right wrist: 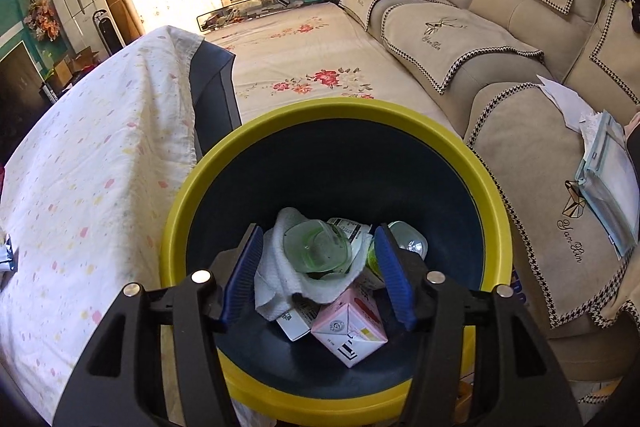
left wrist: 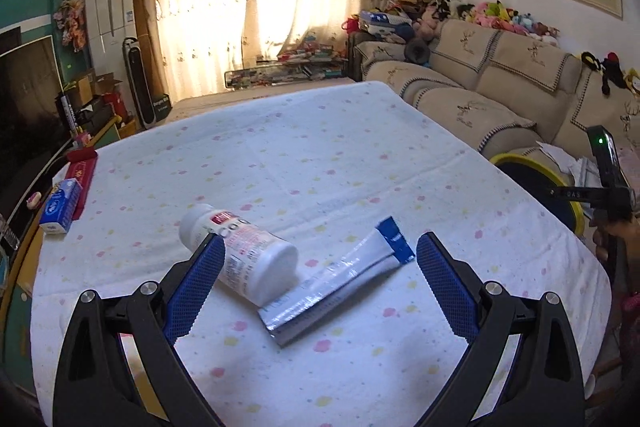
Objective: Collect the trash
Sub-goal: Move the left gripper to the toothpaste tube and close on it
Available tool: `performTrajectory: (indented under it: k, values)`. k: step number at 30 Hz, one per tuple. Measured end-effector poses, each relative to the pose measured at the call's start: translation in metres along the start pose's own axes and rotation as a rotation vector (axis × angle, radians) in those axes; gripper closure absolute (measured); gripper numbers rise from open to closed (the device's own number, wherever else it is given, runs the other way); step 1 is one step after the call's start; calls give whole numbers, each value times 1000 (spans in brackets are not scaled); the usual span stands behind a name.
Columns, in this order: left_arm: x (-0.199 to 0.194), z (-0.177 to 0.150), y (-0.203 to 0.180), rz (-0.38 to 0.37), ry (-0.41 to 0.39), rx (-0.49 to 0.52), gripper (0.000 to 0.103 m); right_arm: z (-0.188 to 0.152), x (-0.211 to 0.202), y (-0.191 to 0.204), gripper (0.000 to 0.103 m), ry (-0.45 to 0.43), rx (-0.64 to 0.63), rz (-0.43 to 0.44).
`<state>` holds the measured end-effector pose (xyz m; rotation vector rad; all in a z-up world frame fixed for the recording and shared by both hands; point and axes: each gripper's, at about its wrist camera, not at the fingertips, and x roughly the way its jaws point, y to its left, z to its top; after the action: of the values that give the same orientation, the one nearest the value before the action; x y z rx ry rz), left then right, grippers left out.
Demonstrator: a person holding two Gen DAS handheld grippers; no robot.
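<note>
Mid-collection on the cloth-covered table (left wrist: 320,155): left claw (left wrist: 318,259) spread wide and empty, poised over a toppled white bottle (left wrist: 240,259) touching its left finger and a flattened blue-and-silver tube (left wrist: 340,283) lying between the fingers. Further right, right claw (right wrist: 316,267) half-open and holding nothing, hanging over the yellow-rimmed bin (right wrist: 188,195) with tissue, cartons and plastic already inside. Next move, by the look of it: dropping and closing on bottle or tube, then carrying it rightward to the bin.
</note>
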<state>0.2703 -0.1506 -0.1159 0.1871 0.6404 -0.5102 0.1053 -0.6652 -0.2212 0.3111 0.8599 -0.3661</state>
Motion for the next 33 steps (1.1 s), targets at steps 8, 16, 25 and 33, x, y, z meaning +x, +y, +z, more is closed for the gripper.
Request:
performTrajectory:
  k: [8, 16, 25, 33]
  values:
    - [28, -6, 0, -16, 141, -80, 7, -10, -1, -7, 44, -1, -1, 27]
    - [44, -11, 0, -60, 204, -77, 11, -12, 6, -19, 44, 17, 24, 46]
    - [63, -2, -25, -107, 272, -32, 26, -15, 11, -18, 44, 28, 21, 68]
    - [92, 23, -21, -106, 299, -70, 32, -18, 12, -22, 43, 34, 25, 76]
